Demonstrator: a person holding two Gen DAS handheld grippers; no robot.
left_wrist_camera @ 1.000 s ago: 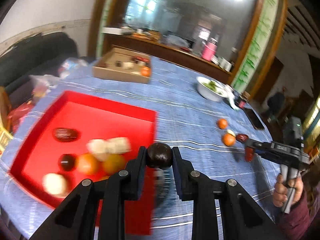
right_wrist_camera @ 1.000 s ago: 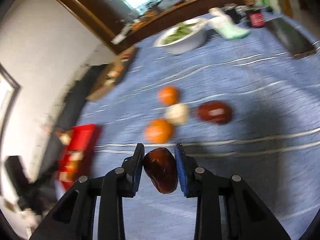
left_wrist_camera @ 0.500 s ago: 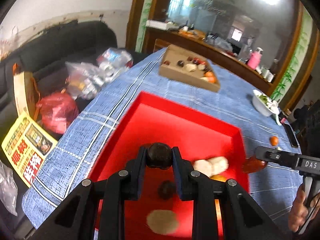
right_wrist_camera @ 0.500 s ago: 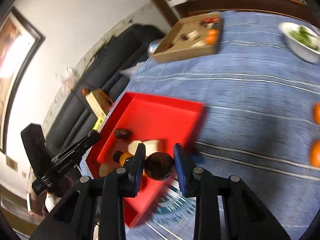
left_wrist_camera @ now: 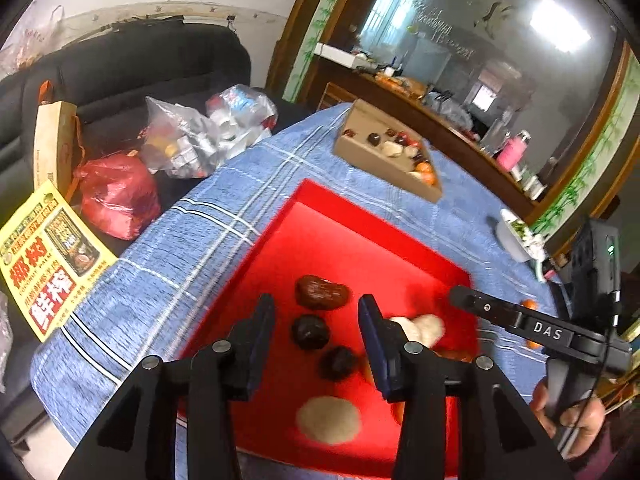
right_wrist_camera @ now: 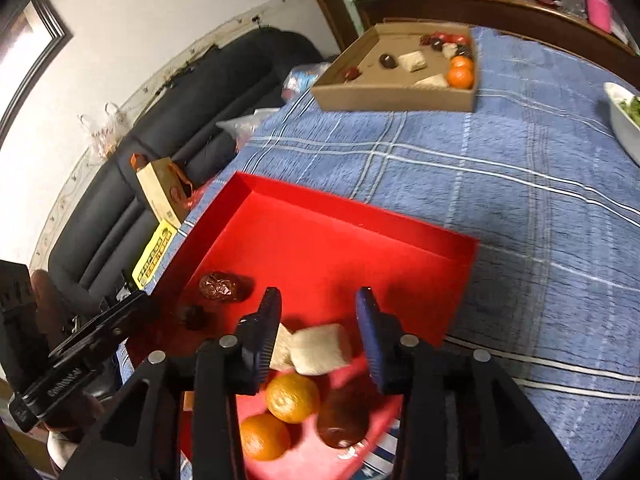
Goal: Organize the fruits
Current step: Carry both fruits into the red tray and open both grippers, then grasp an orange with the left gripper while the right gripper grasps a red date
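Left gripper (left_wrist_camera: 316,334): jaws wide, empty, over red tray (left_wrist_camera: 352,240); round dark fruit (left_wrist_camera: 310,332) directly below, between fingers.
Right gripper (right_wrist_camera: 316,334): jaws wide, empty; dark red date (right_wrist_camera: 342,420) lies near-right below, beside oranges (right_wrist_camera: 292,398).

A lived-in family home, living and dining room in one.
Dark sofa (left_wrist_camera: 132,64) piled with plastic shopping bags (left_wrist_camera: 192,136), checked blue tablecloth (right_wrist_camera: 500,184), cluttered wooden sideboard (left_wrist_camera: 420,116), bowl of greens (right_wrist_camera: 624,116).
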